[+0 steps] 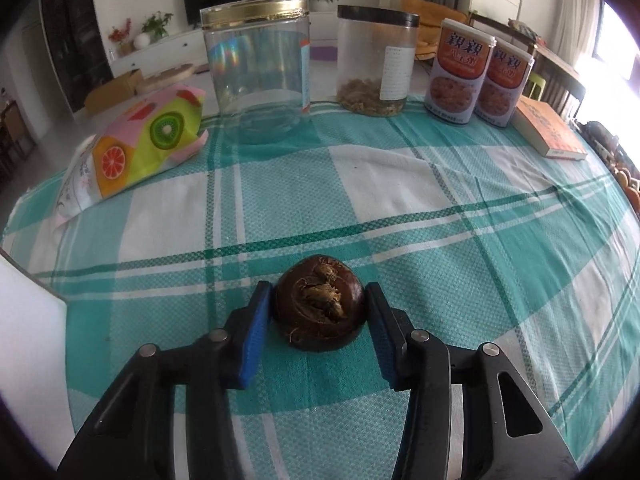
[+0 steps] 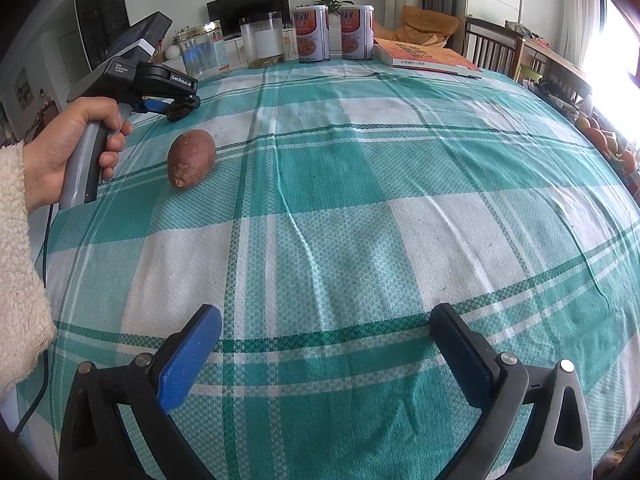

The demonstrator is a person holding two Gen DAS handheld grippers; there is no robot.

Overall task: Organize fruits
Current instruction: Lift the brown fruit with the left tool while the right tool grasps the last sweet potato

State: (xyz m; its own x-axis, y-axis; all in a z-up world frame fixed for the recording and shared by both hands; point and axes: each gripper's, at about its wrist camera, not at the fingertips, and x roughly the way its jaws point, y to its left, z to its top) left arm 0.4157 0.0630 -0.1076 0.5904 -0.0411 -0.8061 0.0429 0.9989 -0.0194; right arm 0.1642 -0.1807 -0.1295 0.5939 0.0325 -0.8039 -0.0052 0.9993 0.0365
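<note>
Our left gripper [image 1: 319, 312] clenches a brown water chestnut [image 1: 319, 307] resting on the checked tablecloth [image 1: 440, 208]; its rounded, glossy shell could squirt free on lifting; our right gripper [image 2: 326, 354] stands released, holding nothing.

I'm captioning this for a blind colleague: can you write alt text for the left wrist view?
The left tongs clamp blue pads on a dark brown, round water chestnut resting on a teal-and-white checked tablecloth. Behind stand two clear plastic jars, two printed cans, a fruit-patterned bag and an orange book.
</note>
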